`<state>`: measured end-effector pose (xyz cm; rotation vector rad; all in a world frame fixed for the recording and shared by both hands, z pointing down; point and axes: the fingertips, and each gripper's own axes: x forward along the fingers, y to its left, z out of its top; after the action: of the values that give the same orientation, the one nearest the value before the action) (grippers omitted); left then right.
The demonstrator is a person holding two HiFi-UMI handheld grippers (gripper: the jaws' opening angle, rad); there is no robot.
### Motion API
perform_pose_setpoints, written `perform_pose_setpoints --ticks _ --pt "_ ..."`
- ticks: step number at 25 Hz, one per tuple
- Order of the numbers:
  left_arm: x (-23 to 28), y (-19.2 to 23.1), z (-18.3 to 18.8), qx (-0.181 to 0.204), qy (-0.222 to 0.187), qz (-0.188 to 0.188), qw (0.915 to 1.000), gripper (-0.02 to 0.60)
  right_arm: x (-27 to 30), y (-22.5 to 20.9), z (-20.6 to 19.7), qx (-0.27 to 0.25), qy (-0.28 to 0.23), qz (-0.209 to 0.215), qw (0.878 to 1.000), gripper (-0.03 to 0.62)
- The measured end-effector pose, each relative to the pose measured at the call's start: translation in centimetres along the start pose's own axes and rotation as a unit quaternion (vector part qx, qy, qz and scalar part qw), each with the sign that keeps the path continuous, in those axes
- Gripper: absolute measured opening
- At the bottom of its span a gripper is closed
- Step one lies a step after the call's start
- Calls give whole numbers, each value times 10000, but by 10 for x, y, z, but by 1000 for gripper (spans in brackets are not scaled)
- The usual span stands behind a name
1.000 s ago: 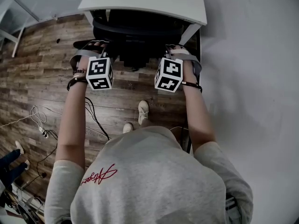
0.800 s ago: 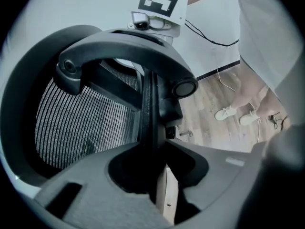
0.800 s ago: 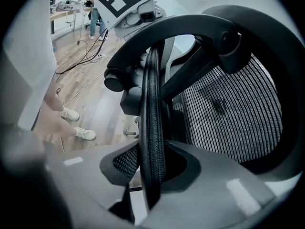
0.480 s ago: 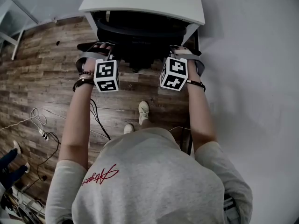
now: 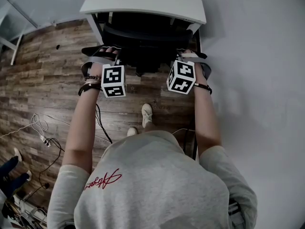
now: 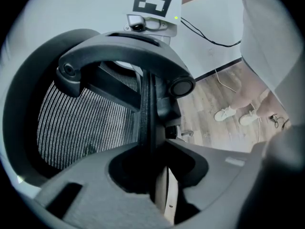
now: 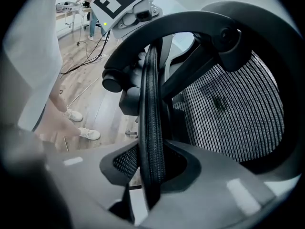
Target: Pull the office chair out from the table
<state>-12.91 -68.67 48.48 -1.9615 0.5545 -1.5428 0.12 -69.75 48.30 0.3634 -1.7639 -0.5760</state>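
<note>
The black office chair (image 5: 143, 39) stands partly under the white table (image 5: 143, 1), its mesh backrest toward me. My left gripper (image 5: 110, 57) is shut on the backrest's left rim and my right gripper (image 5: 185, 56) on its right rim. In the left gripper view the backrest rim (image 6: 145, 123) runs upright between the jaws of the left gripper (image 6: 152, 175), mesh (image 6: 81, 123) to its left. In the right gripper view the backrest rim (image 7: 151, 123) is clamped in the right gripper (image 7: 150, 175), mesh (image 7: 228, 109) to its right.
A white wall (image 5: 257, 80) runs close along the right of the chair. Cables (image 5: 43, 128) lie on the wood floor at the left. My shoes (image 5: 146, 113) stand just behind the chair. Another person's legs (image 5: 9, 171) show at the lower left.
Both grippers have come toward me with the backrest in their hold, and the chair has rolled a little further out from under the table.
</note>
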Motion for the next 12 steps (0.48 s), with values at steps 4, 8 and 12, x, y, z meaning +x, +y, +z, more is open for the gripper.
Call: perform_pose_setpoints --ticks 4,8,12 --pt "-5 -7 2 42 -56 -3 10000 91 -5 9 2 33 26 -13 10000 107" --pt "-10 -14 3 82 -81 15 9999 90 -9 17 3 47 43 -49 10000 107" --pt "-26 -26 1 94 -110 26 9999 89 -22 31 14 95 98 -44 9999 107"
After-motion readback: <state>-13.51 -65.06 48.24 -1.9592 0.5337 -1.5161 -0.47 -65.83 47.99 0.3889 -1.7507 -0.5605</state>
